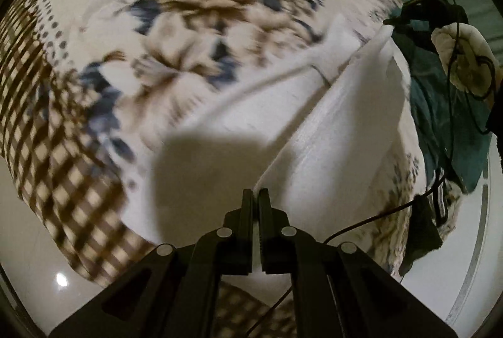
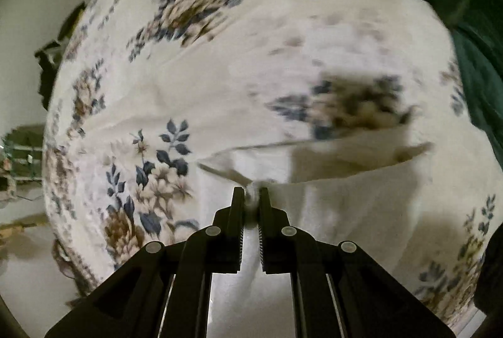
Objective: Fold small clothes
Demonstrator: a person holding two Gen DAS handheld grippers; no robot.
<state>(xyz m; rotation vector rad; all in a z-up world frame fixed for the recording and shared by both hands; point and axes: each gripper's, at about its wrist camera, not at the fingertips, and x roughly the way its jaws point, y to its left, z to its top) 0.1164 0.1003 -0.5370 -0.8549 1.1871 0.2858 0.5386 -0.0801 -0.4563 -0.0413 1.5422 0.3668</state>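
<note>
Nearest us, our left gripper (image 1: 255,193) has its jaws pressed together on an edge of the white garment (image 1: 330,130), and our right gripper (image 2: 251,193) is likewise clamped on a bunched corner of it. We judge that we pinch two corners so the cloth hangs taut between them and can be carried over for a fold. Beyond the jaws, the rest of the garment lies on the floral bedspread (image 1: 195,24), half lifted. Farther off sits a dark green cloth (image 1: 446,124), apart from ours.

Each black tool (image 1: 255,196) (image 2: 251,195) has round silver screws and toothed inner pads.
</note>
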